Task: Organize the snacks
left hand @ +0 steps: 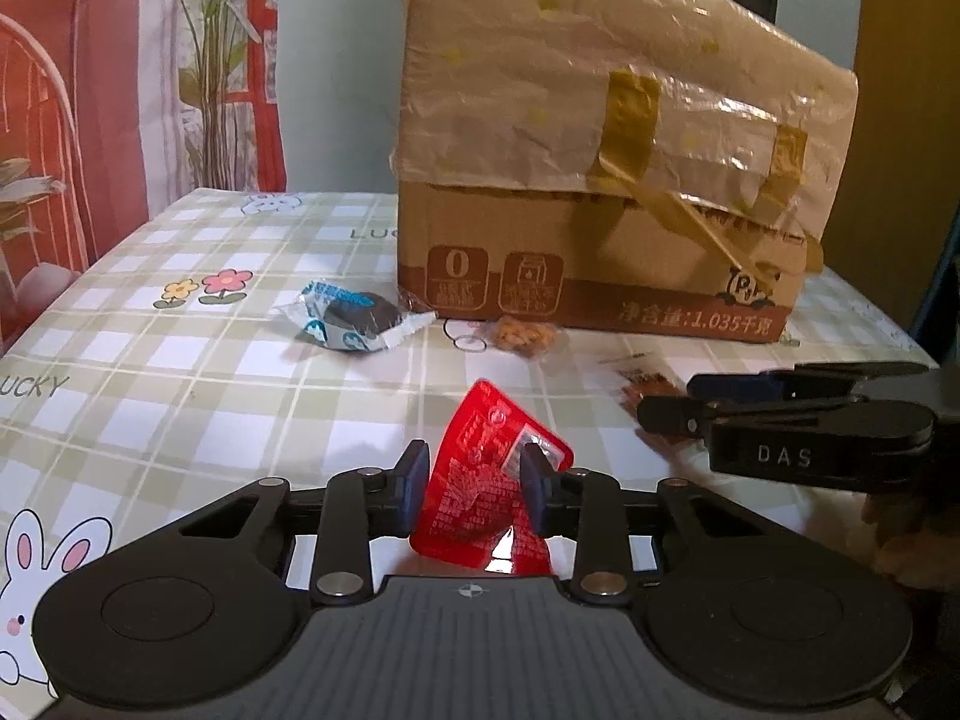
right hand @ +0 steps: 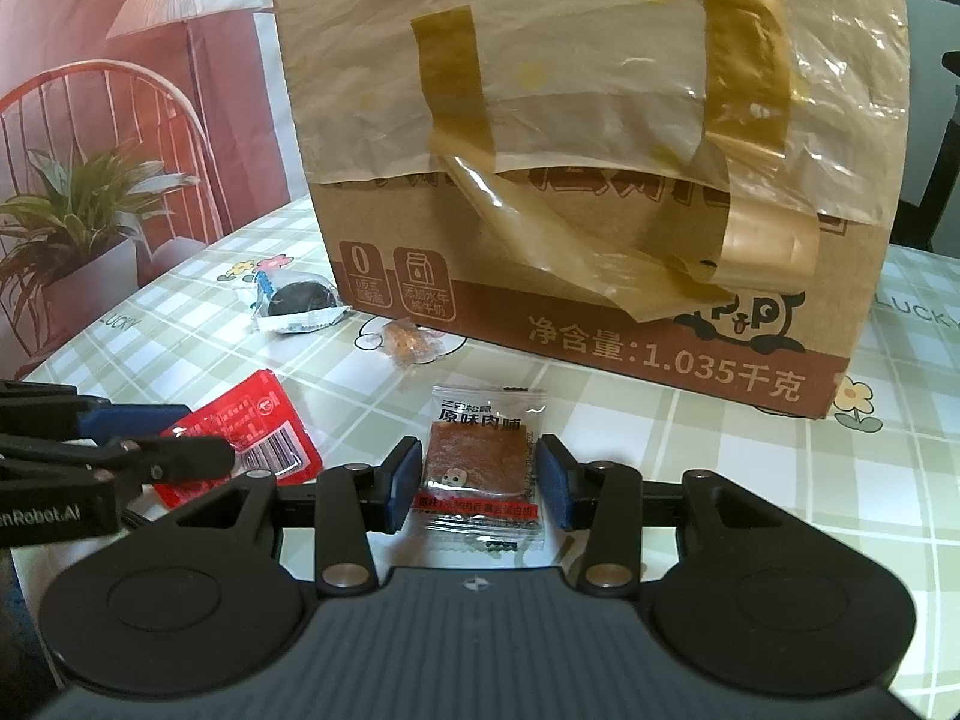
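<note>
Red foil crinkles between the pads of my left gripper: the red packet stands tilted up off the checked tablecloth, bent where the pads press it, so I read that as a grip taken. My right gripper sits low with its jaws apart on either side of the jerky packet, which lies flat on the cloth; the pads stand close beside its edges, but I cannot see them pinching it.

By my reckoning the step in hand is picking up, one snack per hand, with the sorting itself hardly begun. Next I would squeeze the right jaws onto the jerky packet, then lift both. The flat wrapper may slide or buckle instead of rising, so the pads need to bite low at its edges.

Straight ahead the big cardboard box fills the view, with loose brown tape and crumpled plastic hanging over its front. If the snacks are meant to go in there, that flapping tape could snag a packet, and I cannot see an opening from here. Two more snacks wait near its base: a dark cookie in a blue-and-white wrapper and a small clear-wrapped nut sweet just beside the box. The two grippers work close together.
</note>
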`<action>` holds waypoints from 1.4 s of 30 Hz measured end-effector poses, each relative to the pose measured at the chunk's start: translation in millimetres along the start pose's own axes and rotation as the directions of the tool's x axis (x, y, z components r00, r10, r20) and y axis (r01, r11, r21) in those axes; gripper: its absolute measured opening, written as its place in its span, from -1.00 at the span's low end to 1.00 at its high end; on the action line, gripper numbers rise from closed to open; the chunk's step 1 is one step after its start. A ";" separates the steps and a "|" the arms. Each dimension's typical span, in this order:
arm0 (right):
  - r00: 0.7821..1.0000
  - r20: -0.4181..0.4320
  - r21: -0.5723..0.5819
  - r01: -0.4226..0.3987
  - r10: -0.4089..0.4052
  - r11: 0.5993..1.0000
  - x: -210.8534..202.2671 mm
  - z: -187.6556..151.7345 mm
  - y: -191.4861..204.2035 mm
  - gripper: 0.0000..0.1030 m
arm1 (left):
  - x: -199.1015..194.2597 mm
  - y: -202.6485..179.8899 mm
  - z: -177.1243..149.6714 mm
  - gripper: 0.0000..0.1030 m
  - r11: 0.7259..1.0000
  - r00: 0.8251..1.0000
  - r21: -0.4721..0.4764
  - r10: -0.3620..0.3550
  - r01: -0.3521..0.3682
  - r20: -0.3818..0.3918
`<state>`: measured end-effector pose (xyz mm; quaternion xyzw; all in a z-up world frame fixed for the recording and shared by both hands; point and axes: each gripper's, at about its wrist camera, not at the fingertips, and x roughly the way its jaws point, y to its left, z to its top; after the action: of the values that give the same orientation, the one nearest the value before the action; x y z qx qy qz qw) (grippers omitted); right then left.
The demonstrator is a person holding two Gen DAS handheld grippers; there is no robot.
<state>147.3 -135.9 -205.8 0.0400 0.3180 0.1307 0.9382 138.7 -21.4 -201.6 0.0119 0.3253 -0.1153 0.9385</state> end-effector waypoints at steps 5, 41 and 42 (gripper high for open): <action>1.000 -0.001 0.001 -0.001 0.001 1.000 0.4 0.0 -0.4 -0.13 | -0.8 0.3 0.9 -0.46 1.000 1.000 -0.004 -0.005 0.005 0.005; 1.000 -0.001 0.010 -0.012 0.012 1.000 -0.5 -0.4 -2.6 -0.13 | 1.4 -2.3 -8.4 -0.17 0.999 0.998 0.034 -0.027 0.029 -0.063; 1.000 -0.001 0.010 -0.012 0.012 1.000 -0.5 -0.3 -2.6 -0.13 | 0.6 -1.9 -8.0 -0.17 0.999 0.998 0.033 -0.023 0.025 -0.057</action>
<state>147.3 -138.5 -206.2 0.0466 0.3188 0.1348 0.9370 133.9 -22.6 -208.2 0.0273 0.3501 -0.1319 0.9270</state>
